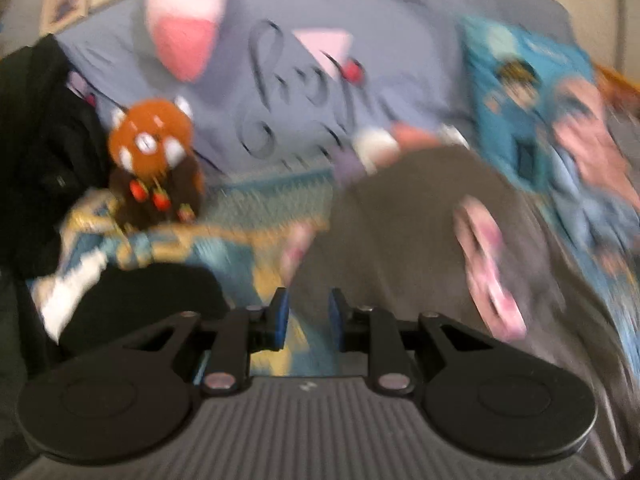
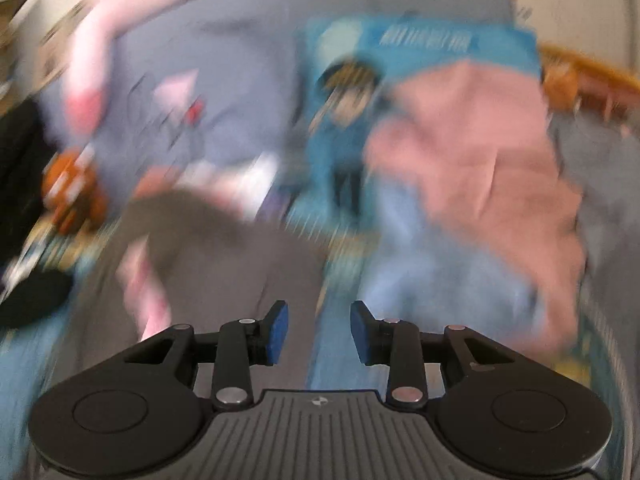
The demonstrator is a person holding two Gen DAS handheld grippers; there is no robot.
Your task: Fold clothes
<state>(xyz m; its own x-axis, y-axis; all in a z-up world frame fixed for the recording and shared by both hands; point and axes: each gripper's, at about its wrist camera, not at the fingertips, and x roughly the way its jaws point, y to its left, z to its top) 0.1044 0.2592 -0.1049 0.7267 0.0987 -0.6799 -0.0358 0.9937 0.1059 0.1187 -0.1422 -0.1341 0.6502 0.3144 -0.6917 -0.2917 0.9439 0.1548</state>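
— Where does the clothing lie?
— A garment [image 1: 400, 208] sprawls near on the bed [image 1: 400, 12]; a heap of clothes [image 1: 560, 128] sits right.
— And left?
— A plush toy [image 1: 150, 140], a bag [image 1: 36, 140] beyond.

My left wrist camera sits just behind my left gripper [image 1: 307, 320], looking forward and down along its fingers, close over the grey garment [image 1: 400, 240]; my right wrist camera looks likewise past my right gripper [image 2: 319, 330], low and near; both views are blurred; both share the grey garment, the teal printed piece [image 1: 520, 92] [image 2: 420, 52] and the brown plush toy [image 1: 150, 140] [image 2: 70, 184] at left.
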